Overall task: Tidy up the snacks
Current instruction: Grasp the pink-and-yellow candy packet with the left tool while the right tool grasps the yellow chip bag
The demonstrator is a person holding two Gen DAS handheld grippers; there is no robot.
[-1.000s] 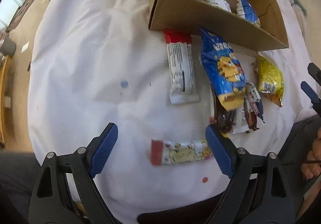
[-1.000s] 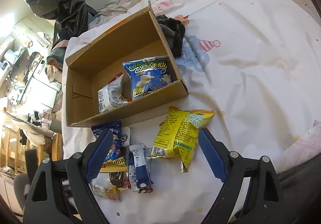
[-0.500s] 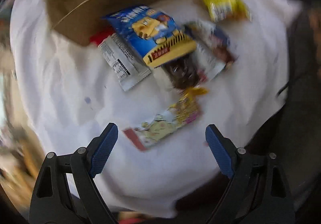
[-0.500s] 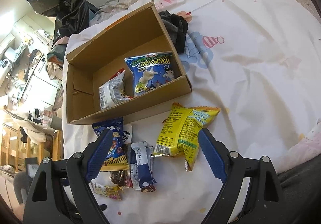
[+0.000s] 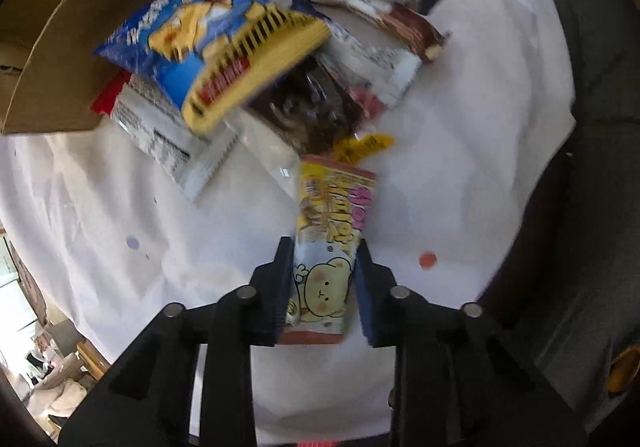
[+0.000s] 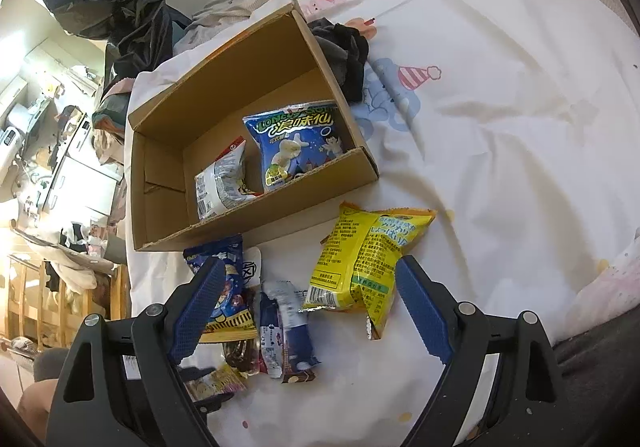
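My left gripper [image 5: 322,251] is shut on the near end of a long bear-print snack bar [image 5: 330,231] lying on the white sheet. Beyond it lies a pile: a blue and yellow chip bag [image 5: 212,47], a red and white packet [image 5: 168,131], a dark chocolate pack [image 5: 308,107]. My right gripper [image 6: 308,291] is open and empty, hovering above a yellow snack bag [image 6: 360,255] and a dark blue bar [image 6: 288,327]. The cardboard box [image 6: 356,159] holds a blue bag [image 6: 298,143] and a white bag [image 6: 220,183].
A dark garment [image 6: 344,51] lies behind the box. The white bed sheet [image 6: 500,107] stretches to the right. The bed edge [image 5: 560,207] drops off at the right in the left wrist view. A cluttered room [image 6: 52,151] lies to the left.
My left gripper swung round, moved down to the bear-print bar and closed on its end. My right gripper stayed open and drifted slightly nearer the yellow bag.
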